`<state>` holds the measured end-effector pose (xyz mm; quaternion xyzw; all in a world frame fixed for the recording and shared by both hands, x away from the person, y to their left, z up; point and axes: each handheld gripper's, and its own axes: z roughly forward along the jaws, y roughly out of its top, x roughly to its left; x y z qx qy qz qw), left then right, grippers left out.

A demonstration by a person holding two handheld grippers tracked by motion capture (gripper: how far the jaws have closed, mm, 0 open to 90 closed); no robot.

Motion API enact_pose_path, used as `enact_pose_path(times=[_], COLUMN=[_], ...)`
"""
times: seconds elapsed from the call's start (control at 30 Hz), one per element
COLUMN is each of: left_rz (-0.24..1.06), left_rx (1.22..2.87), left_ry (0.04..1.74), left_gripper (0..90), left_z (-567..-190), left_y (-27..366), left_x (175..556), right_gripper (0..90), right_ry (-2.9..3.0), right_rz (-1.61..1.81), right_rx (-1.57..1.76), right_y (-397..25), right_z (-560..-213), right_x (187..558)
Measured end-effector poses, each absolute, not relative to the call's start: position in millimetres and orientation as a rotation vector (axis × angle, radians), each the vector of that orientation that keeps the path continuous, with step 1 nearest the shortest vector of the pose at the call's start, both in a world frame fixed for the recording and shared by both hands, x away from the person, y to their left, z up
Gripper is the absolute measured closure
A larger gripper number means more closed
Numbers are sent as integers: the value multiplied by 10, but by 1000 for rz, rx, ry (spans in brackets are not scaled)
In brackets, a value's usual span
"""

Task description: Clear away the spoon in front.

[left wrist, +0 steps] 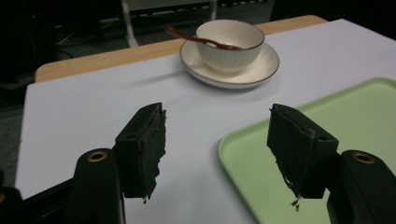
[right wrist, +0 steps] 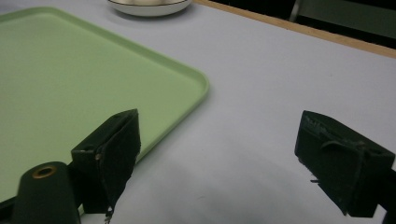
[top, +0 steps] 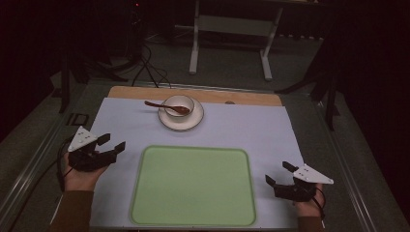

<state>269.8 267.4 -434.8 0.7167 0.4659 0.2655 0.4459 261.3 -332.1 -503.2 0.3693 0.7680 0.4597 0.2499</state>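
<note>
Flanking green tray point(top: 193, 186): left tongs point(top: 111, 142) spread apart, empty; right tongs point(top: 279, 174) likewise; bowl point(top: 179, 105) with spoon point(top: 167, 106) on saucer point(top: 192, 123) beyond

Saucer point(right wrist: 149, 7) cropped at top edge

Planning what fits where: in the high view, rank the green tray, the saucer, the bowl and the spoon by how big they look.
Largest to smallest:
1. green tray
2. saucer
3. bowl
4. spoon, thin, though about as long as the bowl is wide.
</note>
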Motion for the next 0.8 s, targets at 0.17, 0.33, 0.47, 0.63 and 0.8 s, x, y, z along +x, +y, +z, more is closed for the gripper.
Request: enact_pose_path(times=[0.17,0.33,0.47,0.63,0.8], left_rz=[657,641,640,658,662], left_rx=[1801,1807,1811,1814,1821], left_ry=[1129,1139,1141,1140,1142], left_gripper=[363,368,368,366,366], left_z=[-4287,-4262,-4249,-4220,-4184], left_y=[2568,2529,2497,2470,2445], left_x=[2836,2965,3033,3111,3193], right_gripper=[141,141,140,141,141], right_ry=[2083,2075,2070,2073,2073], right_rz=[1255,1263,1265,1262,1263], right_rx=[1011,1014,1016,1016,1017], right_y=[-3334,-3349,-3360,-3358,-3359], right_z=[-5027,-5018,-5018,-5018,-5019], right_x=[2609,2601,2606,2607,2608])
